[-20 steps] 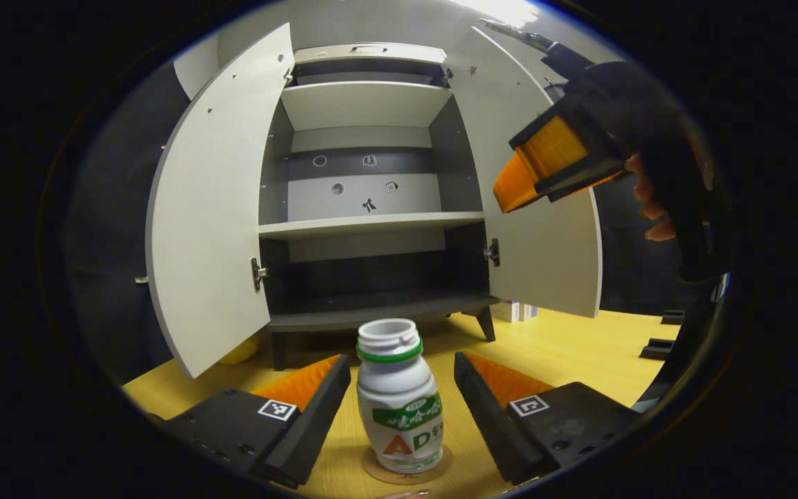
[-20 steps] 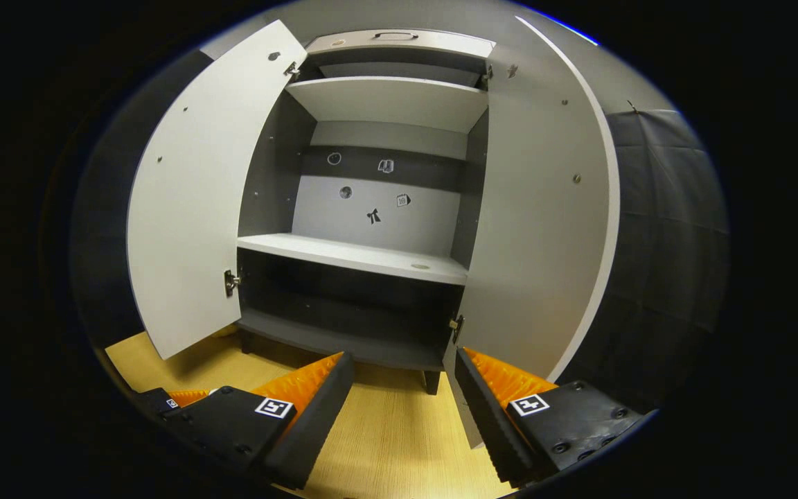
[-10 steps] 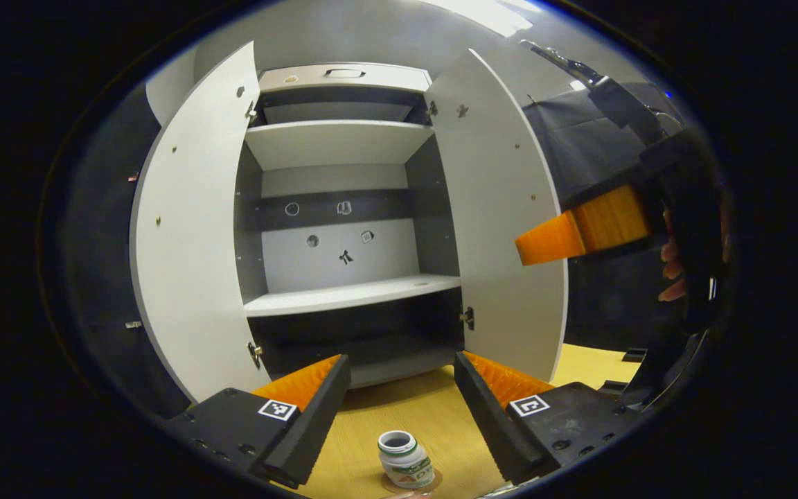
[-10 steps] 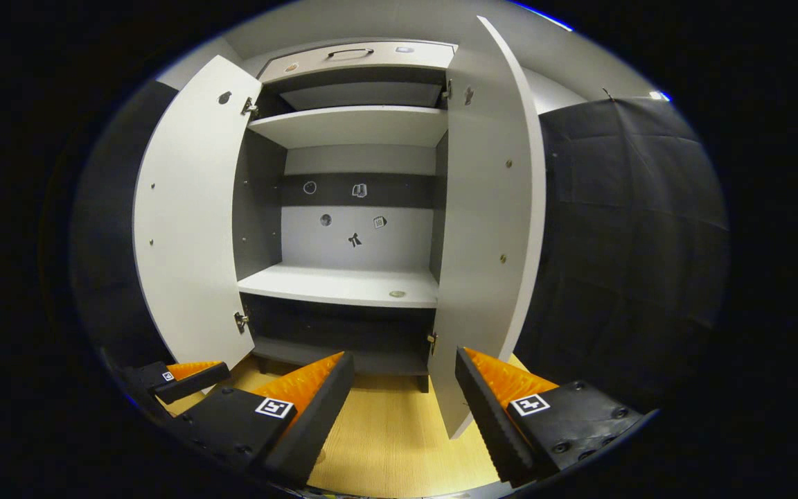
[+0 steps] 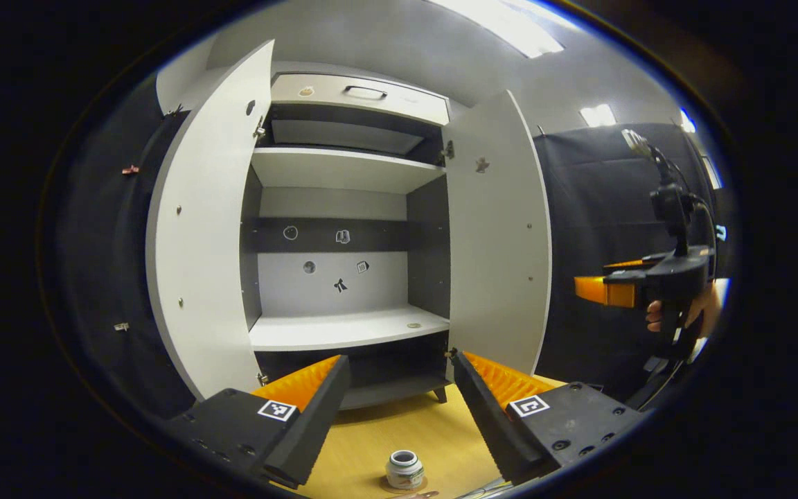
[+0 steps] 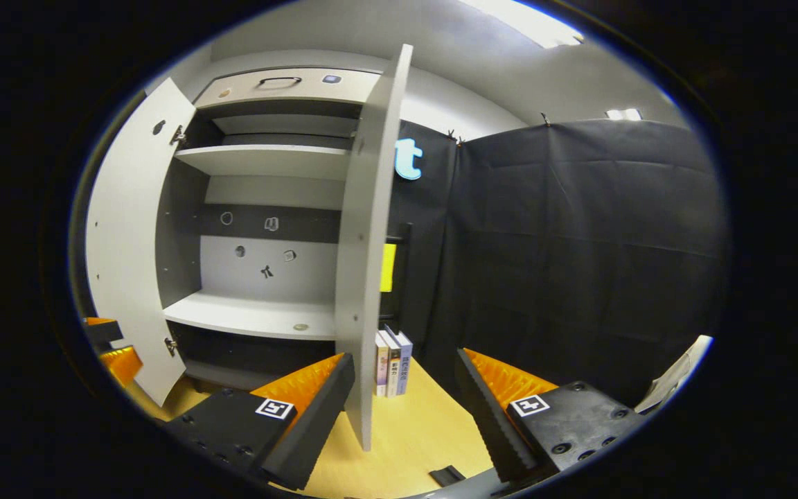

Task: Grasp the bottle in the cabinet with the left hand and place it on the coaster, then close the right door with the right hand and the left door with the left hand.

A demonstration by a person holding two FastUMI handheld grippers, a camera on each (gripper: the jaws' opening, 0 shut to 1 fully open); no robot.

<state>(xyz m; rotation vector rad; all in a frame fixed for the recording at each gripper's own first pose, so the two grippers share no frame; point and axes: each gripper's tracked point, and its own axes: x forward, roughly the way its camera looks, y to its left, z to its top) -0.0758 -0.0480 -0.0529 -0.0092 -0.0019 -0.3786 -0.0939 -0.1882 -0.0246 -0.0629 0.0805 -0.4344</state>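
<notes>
Since a second ago the left claw (image 5: 399, 405) has lifted up and away from the bottle (image 5: 404, 470), which now looks small at the bottom of the left gripper view, standing upright on the round coaster (image 5: 418, 485) on the yellow desk (image 5: 427, 430). The right claw (image 6: 404, 402) has swung out to the right, so the right door (image 6: 364, 277) now appears edge-on in its view rather than broadside.

Both claws are released, fingers spread wide with nothing between them. In the left gripper view the right claw (image 5: 596, 287) also shows far off at the right edge, level, with a hand (image 5: 679, 315) on its grip, well apart from the right door (image 5: 503, 242).

The bottle's label is too small here to read. Small dark stickers dot the cabinet's (image 5: 343, 277) back panel; none carry legible writing. Square black-and-white marker tags sit on each claw's finger mounts.

The left gripper view looks straight into the open cabinet, with the left door (image 5: 201, 235) and right door both swung out, white shelves bare apart from a small round spot on the middle shelf (image 5: 343, 329). The right gripper view adds what lies beside the cabinet: a few upright books (image 6: 392, 362) on the desk just behind the right door, a yellow patch above them, and the left claw (image 6: 111, 346) at the far left edge.
</notes>
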